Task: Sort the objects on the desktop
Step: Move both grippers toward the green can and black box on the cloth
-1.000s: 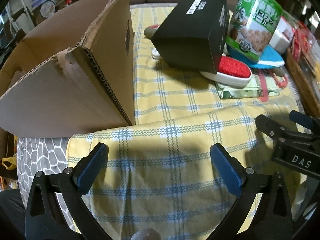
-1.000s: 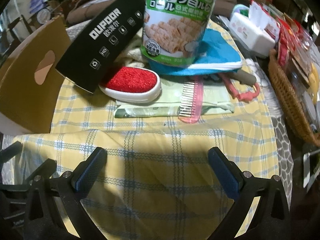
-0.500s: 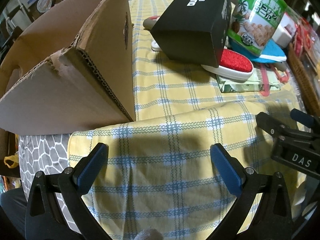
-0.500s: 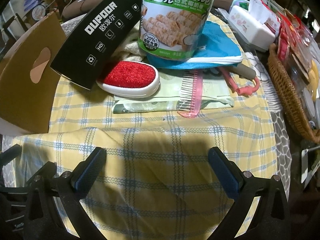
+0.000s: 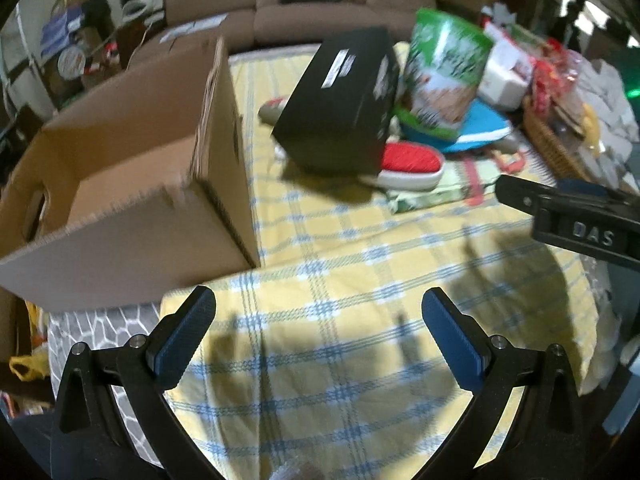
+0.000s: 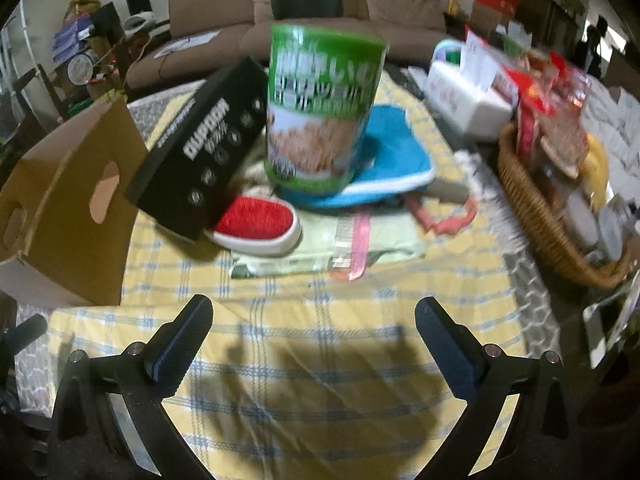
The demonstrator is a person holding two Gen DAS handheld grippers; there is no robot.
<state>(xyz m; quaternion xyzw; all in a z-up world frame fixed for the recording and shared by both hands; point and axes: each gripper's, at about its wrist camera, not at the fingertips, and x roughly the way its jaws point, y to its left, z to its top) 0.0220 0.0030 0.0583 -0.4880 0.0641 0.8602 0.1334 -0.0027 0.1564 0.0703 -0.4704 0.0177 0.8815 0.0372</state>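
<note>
A pile of desktop objects lies on the yellow checked cloth: a tilted black box (image 5: 340, 108) (image 6: 200, 152), a green snack can (image 5: 444, 80) (image 6: 320, 108) standing on a blue pouch (image 6: 392, 168), a red-topped brush (image 5: 408, 164) (image 6: 256, 220), a pink comb (image 6: 358, 248) on a pale green packet (image 6: 304, 260). An open cardboard box (image 5: 132, 184) (image 6: 72, 220) stands at the left. My left gripper (image 5: 318, 320) is open and empty above the near cloth. My right gripper (image 6: 312, 328) is open and empty, short of the pile; it also shows in the left wrist view (image 5: 568, 216).
A wicker basket (image 6: 536, 216) full of packets sits at the right. A white tissue box (image 6: 468, 100) stands behind the pile. A pink looped tool (image 6: 452, 220) lies by the pouch. A brown sofa (image 6: 304, 12) is behind the table.
Both grippers have risen and tilted up, so the pile sits lower in view and the sofa shows. The left view now looks into the cardboard box. Nothing was taken hold of.
</note>
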